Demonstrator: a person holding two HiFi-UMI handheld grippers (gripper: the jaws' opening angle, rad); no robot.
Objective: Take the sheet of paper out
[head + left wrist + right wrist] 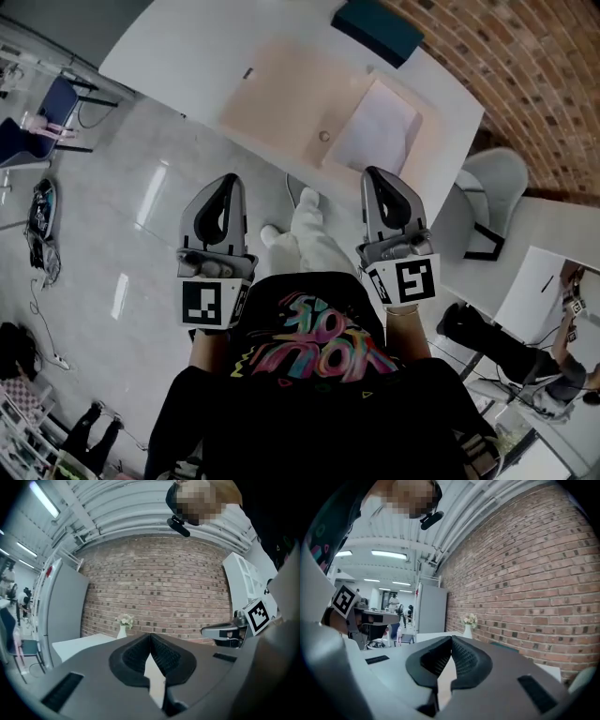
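— Where's the sheet of paper [375,131]?
— Only my head view shows it, on the beige mat [272,94] on the worktop [178,52].
— Tongs?
— My left tongs [228,180] and right tongs [374,172] are closed, empty; their views add a flower vase [122,631].

The brick wall [154,588] looks rough, the floor [159,216] glossy, the table [187,56] matt white; the left gripper [150,636] is matt plastic, its pads [165,656] ribbed.

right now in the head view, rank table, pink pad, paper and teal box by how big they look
1. table
2. pink pad
3. paper
4. teal box, though the frame's top edge may crop it
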